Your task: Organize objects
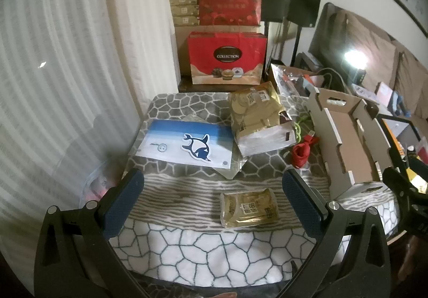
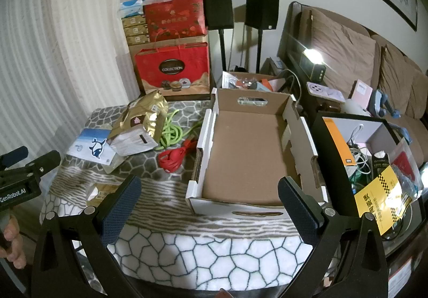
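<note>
A small gold packet [image 1: 248, 208] lies on the patterned cloth [image 1: 200, 250] between my left gripper's open fingers; the left gripper [image 1: 214, 201] is empty and just above the cloth. A blue and white packet with a whale sticker [image 1: 184, 144], a large gold bag [image 1: 256, 119], a green cord [image 2: 171, 132] and a red cable [image 2: 174, 156] lie further back. An empty cardboard tray box [image 2: 246, 153] stands on the right. My right gripper [image 2: 208, 207] is open and empty in front of the box's near wall.
Red gift bags [image 1: 227, 57] and stacked boxes stand behind the table. A black box [image 2: 366, 153] full of cables and packets sits right of the tray box. Curtains hang on the left, a sofa [image 2: 374, 62] on the right.
</note>
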`<act>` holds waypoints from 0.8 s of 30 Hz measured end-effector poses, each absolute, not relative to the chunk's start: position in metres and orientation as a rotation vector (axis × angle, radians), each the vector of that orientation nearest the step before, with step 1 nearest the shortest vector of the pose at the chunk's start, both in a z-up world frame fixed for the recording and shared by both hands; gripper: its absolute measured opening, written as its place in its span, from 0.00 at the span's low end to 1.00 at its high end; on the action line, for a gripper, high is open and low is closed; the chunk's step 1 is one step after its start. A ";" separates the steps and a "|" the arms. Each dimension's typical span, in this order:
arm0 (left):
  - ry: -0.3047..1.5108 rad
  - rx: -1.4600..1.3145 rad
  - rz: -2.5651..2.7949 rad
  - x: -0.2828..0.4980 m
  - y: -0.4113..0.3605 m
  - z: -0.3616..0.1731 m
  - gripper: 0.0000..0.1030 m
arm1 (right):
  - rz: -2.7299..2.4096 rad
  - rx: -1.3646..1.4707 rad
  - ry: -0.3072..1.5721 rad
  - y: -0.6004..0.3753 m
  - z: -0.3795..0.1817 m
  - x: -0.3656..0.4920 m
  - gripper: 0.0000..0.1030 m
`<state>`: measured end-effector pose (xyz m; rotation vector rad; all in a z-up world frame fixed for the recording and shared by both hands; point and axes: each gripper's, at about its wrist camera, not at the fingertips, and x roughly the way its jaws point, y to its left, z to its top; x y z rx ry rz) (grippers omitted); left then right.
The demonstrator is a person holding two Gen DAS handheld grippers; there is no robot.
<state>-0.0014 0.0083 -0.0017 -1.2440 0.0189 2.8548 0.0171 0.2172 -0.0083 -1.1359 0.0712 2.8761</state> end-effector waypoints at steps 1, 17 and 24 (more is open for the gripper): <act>0.019 -1.244 2.856 -0.001 0.008 -0.002 1.00 | 2.876 -1.136 0.071 0.217 -0.008 0.017 1.00; 0.028 -1.248 2.847 -0.001 0.011 -0.004 1.00 | 2.876 -1.138 0.075 0.218 -0.009 0.016 1.00; 0.028 -1.250 2.846 -0.002 0.011 -0.004 1.00 | 2.876 -1.139 0.075 0.218 -0.009 0.016 1.00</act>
